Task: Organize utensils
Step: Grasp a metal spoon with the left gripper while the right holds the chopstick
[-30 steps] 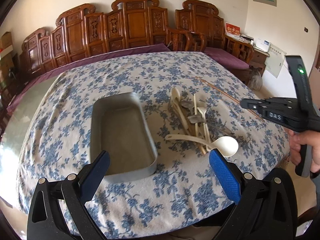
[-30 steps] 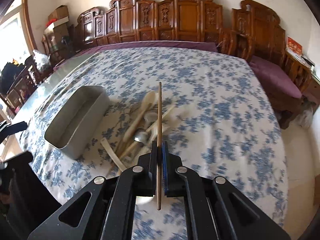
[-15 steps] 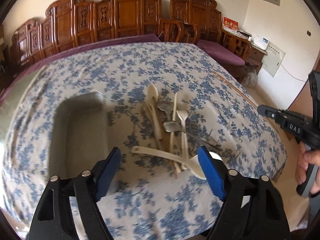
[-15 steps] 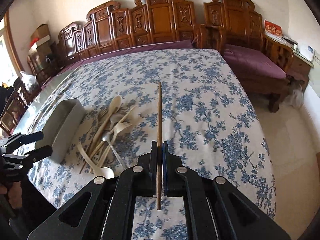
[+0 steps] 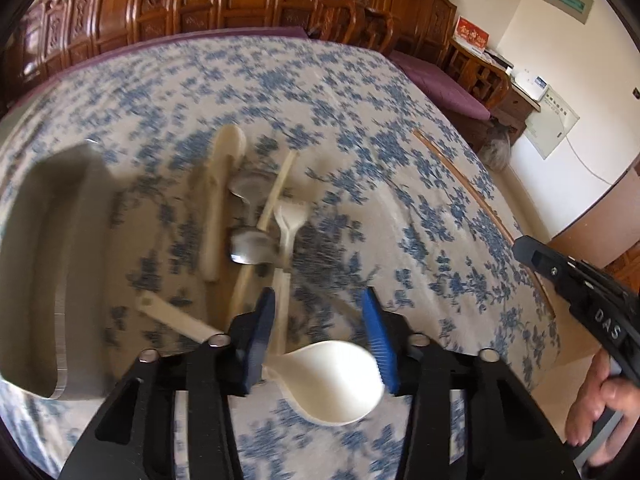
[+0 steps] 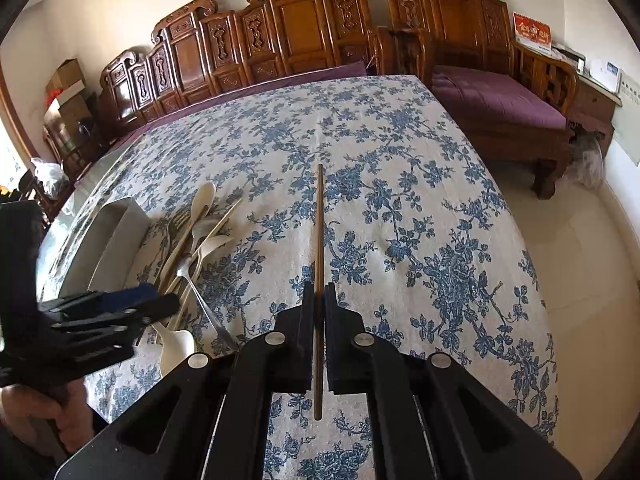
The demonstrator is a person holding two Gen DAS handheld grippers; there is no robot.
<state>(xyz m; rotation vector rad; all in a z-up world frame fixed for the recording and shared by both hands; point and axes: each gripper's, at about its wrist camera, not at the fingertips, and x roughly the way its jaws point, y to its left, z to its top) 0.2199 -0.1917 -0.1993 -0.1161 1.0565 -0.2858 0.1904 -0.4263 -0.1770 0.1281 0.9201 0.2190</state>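
My left gripper [image 5: 320,334] has descended, jaws apart, straddling the white ladle [image 5: 332,380] beside the metal tray [image 5: 60,312]; my right gripper [image 6: 319,340] stays level, clamped on a chopstick [image 6: 319,240].

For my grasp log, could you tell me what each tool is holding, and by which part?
The right tool is shut on a wooden chopstick, gripped near its rear end. The left tool holds nothing; it is open around the white spoon.
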